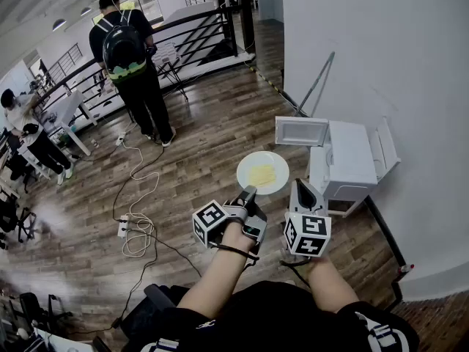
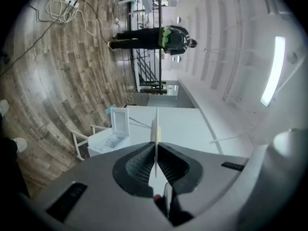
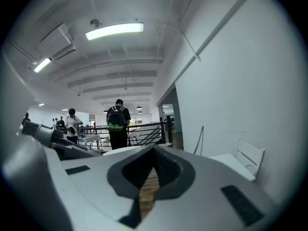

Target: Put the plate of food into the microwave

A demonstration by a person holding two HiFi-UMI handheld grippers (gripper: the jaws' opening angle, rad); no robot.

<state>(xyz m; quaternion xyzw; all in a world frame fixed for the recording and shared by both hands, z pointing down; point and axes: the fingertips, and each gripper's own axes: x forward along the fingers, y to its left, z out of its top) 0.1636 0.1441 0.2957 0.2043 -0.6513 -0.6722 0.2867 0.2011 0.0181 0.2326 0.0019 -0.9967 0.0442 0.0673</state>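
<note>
A white plate (image 1: 262, 172) with yellow food hangs above the wooden floor, in front of the white microwave (image 1: 353, 160). My left gripper (image 1: 248, 194) is shut on the plate's near rim. In the left gripper view the plate (image 2: 155, 129) shows edge-on, pinched between the pads, with the microwave (image 2: 108, 141) and its open door (image 2: 119, 121) beyond. The door (image 1: 301, 130) swings out to the left. My right gripper (image 1: 303, 189) is just right of the plate, near the microwave's front corner. Its fingertips (image 3: 154, 149) meet with nothing between them.
The microwave stands on a low white frame against the white wall (image 1: 381, 57). A person with a black backpack (image 1: 124, 50) stands by a black railing (image 1: 198, 20) further back. Cables and a power strip (image 1: 123, 229) lie on the floor to the left.
</note>
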